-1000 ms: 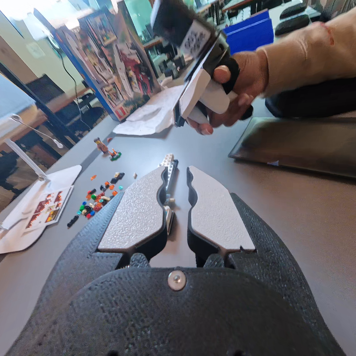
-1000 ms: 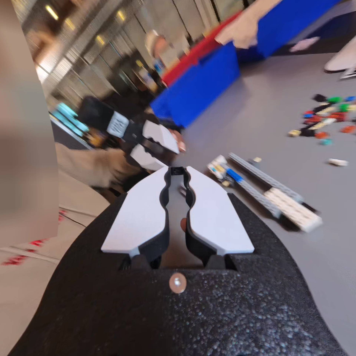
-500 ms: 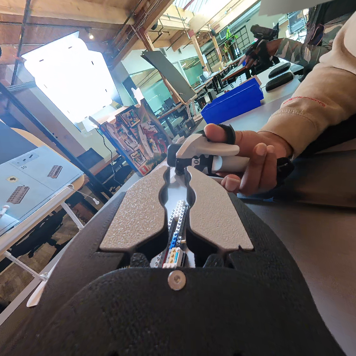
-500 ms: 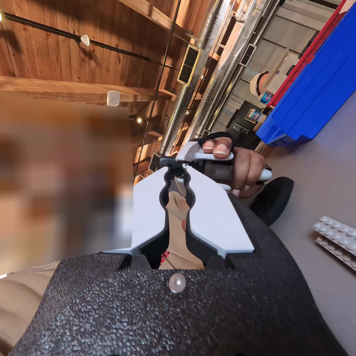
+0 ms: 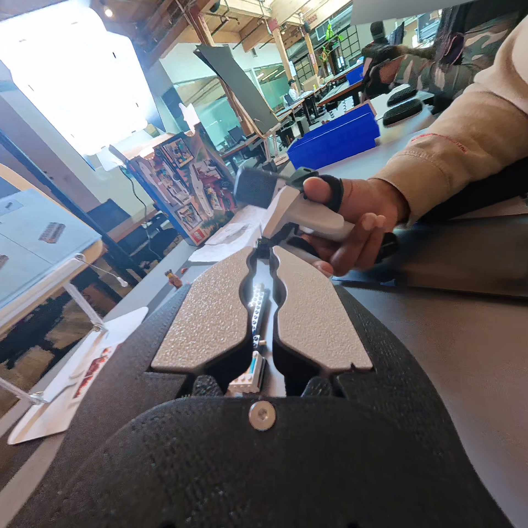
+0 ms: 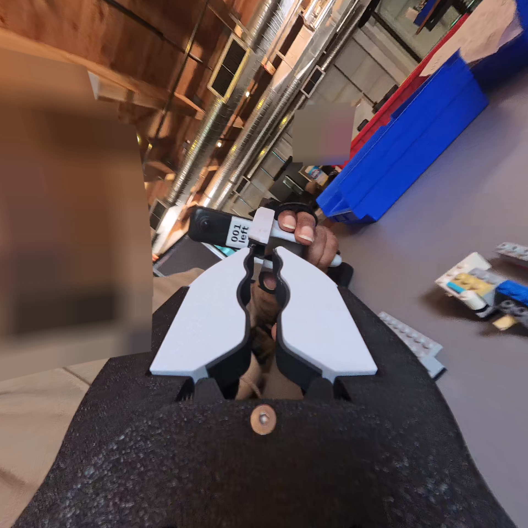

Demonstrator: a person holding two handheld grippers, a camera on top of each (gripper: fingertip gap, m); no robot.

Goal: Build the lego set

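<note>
My left gripper (image 5: pixel 263 251) sits low over the grey table, jaws drawn to a narrow gap with nothing seen between them. Through the gap the lego assembly lies on the table: a long grey studded plate (image 5: pixel 258 307) and a white and blue end (image 5: pixel 251 374). My right gripper (image 5: pixel 261 245) comes in from the right, tip to tip with the left. In its own view the right gripper (image 6: pixel 262 253) shows the same narrow gap and faces the hand (image 6: pixel 300 231) on the left gripper. The assembly (image 6: pixel 468 285) and a grey plate (image 6: pixel 411 340) lie to its right.
A lego box (image 5: pixel 185 185) stands at the back with white paper (image 5: pixel 228 237) in front of it. A minifigure (image 5: pixel 173 278), a white card (image 5: pixel 85 380) and a booklet on a stand (image 5: pixel 37 237) are on the left. A blue bin (image 5: pixel 334 143) is behind, a dark mat (image 5: pixel 457 271) on the right.
The left gripper dropped low over the assembly and its jaws narrowed. The right gripper swung away from the table to face the left one, and the two tips came together.
</note>
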